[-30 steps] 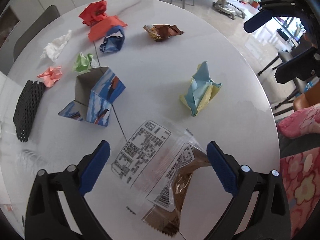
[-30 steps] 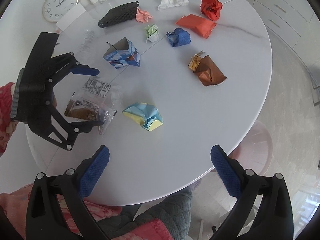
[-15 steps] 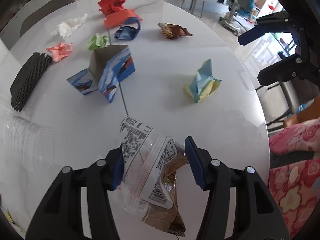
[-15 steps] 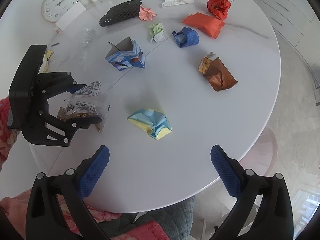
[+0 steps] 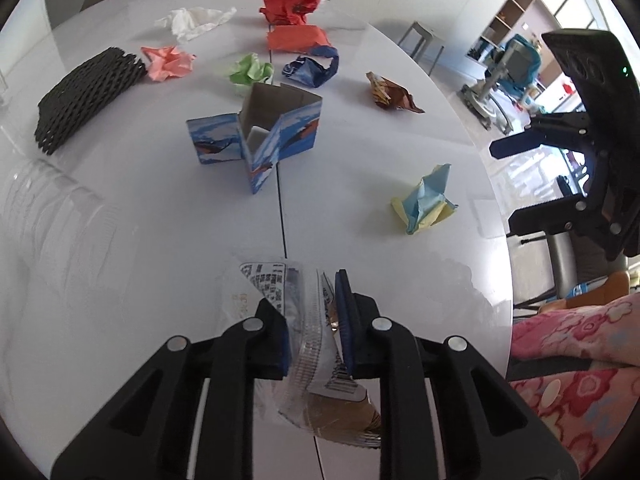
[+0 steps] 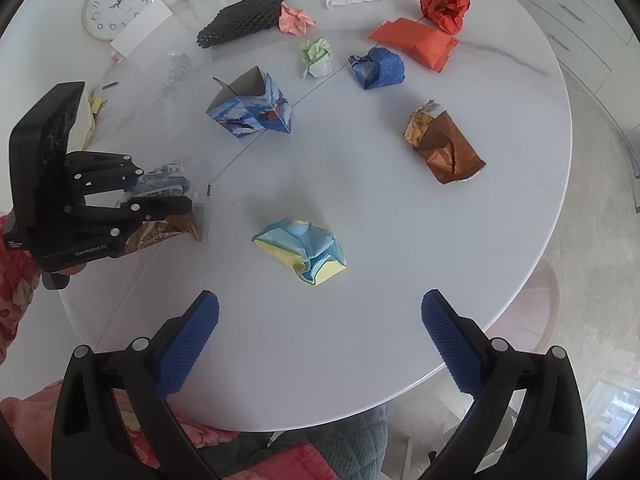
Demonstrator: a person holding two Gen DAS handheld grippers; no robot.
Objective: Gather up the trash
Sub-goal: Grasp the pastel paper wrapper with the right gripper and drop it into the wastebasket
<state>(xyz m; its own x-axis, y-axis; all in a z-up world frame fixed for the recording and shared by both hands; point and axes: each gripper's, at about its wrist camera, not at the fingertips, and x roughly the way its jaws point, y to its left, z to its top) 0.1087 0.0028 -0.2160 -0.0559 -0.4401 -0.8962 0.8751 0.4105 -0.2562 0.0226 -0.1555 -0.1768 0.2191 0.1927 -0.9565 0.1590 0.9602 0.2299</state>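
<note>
A round white table (image 6: 400,264) fills both views, and many pieces of trash lie over it. On the left, the left gripper (image 5: 316,332) now has its two fingers closed on the clear plastic wrapper (image 5: 308,344) with the printed label; a second ago the fingers stood wide apart around this wrapper, which lay flat on the table. In the right wrist view the wrapper is crumpled between the black fingers, near the table edge on the person's side. I judge that the first piece is caught and can now be lifted and carried away, though no bin is visible in either picture.

More to the middle, the blue carton (image 6: 250,114) stands open and untouched. In front of it lies the blue and yellow paper (image 6: 304,250), just ahead of the right gripper (image 6: 320,340). This gripper's fingers stand wide apart and hold nothing. It has sunk a little toward the table, so the crumpled paper is probably its next piece. Further right, the brown wrapper (image 6: 444,146) lies well apart from the others.
</note>
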